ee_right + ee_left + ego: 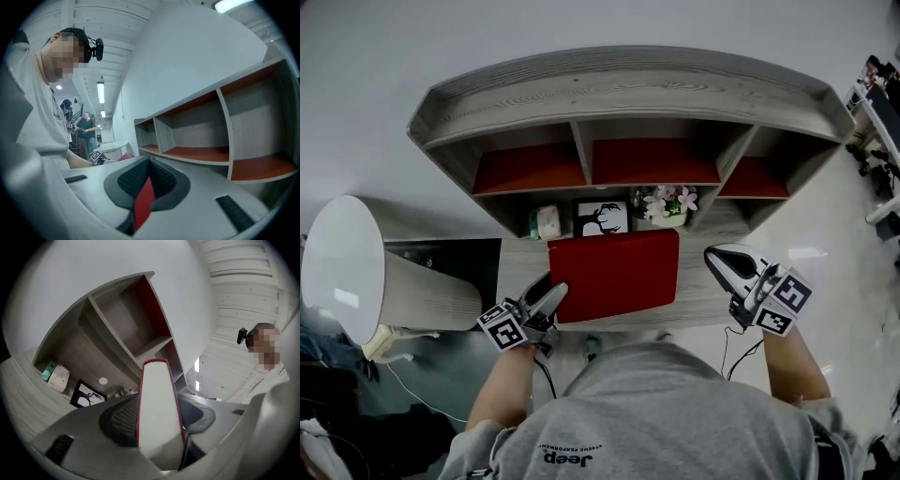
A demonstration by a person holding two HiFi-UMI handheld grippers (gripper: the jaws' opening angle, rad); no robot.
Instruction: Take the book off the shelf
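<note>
L gripper (pixel 555 294) has its fingers clamped on the lower-left corner of the red book (pixel 614 272), page edge between the pads. Book is out of the shelf (pixel 628 94), held roughly flat just in front of its bottom row, below the deer pic (pixel 602 217) and flower pot (pixel 667 203). R gripper (pixel 714 255) hangs in front of the shelf's right end, near the book but not touching it, fingers together w/ nothing held.
</note>
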